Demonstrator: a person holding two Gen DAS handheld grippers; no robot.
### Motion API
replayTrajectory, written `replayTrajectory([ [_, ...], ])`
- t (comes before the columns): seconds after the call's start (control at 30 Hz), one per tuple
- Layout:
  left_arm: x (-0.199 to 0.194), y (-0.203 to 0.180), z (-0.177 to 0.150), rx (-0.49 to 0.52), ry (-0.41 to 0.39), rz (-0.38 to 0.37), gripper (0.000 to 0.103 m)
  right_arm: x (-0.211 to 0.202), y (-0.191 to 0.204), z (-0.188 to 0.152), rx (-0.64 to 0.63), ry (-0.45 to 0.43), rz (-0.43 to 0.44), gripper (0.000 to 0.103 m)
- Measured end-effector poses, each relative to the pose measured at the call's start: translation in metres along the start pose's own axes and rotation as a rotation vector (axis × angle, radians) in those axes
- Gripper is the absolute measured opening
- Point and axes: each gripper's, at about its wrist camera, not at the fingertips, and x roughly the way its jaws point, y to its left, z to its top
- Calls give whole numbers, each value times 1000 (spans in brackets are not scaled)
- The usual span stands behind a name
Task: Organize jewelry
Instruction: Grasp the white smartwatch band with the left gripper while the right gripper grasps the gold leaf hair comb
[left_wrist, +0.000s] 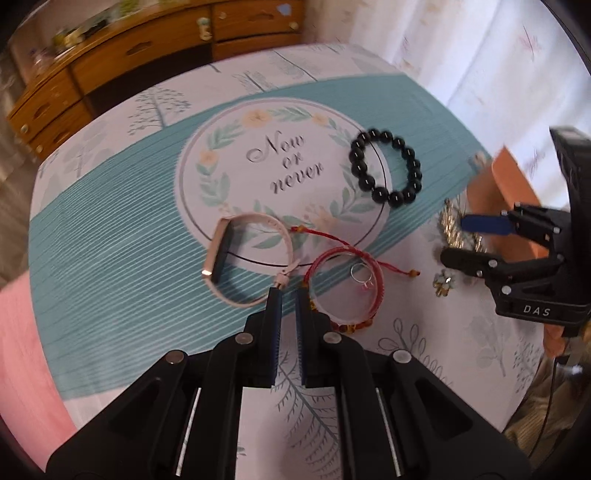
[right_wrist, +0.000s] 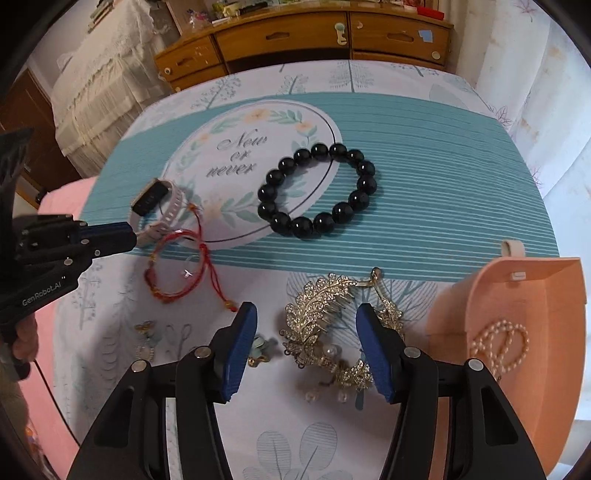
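Left wrist view: left tongs (left_wrist: 289, 295) stood nearly clenched, a narrow gap left, grasping nothing — tips at the pale watch band (left_wrist: 251, 258), beside the red cord bracelet (left_wrist: 345, 284) on the desk (left_wrist: 110, 221).
Risk there: closing could catch the red cord too, dragging both.
Right wrist view: right tongs (right_wrist: 306, 314) were released wide around the gold leaf hairpiece (right_wrist: 325, 325).
Hairpiece axis: long axis ran diagonally, leaf tip pointing up-right toward the peach box (right_wrist: 517, 295) holding pearls (right_wrist: 498, 343).
Risk: thin prongs might slip — the black bead bracelet (right_wrist: 317, 192) lay well apart.
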Motion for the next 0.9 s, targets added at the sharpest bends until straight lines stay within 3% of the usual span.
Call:
replayTrajectory([
  [0.23,19,-5,6,68,55,27,5,12,10,-1,-46,0,-43,56],
  [0.37,13,-3,10,75,59,40,5,12,12,-2,-64,-10,-74,47],
  [0.5,7,-3,13,86,74,13,5,8,6,-3,-45,-13,-57,43],
  [0.67,11,-1,17,125,85,69,5,6,3,-4,-35,-14,-44,42],
  [0.73,13,0,20,127,92,40,21,6,3,-6,-38,-17,-44,42],
  [0.8,15,-3,22,144,97,43,93,5,3,-7,-36,-18,-42,42],
  [0.83,16,-6,23,162,92,66,98,5,3,-7,-34,-17,-40,42],
  [0.9,15,-10,25,185,81,82,98,4,2,-7,-27,-15,-33,42],
])
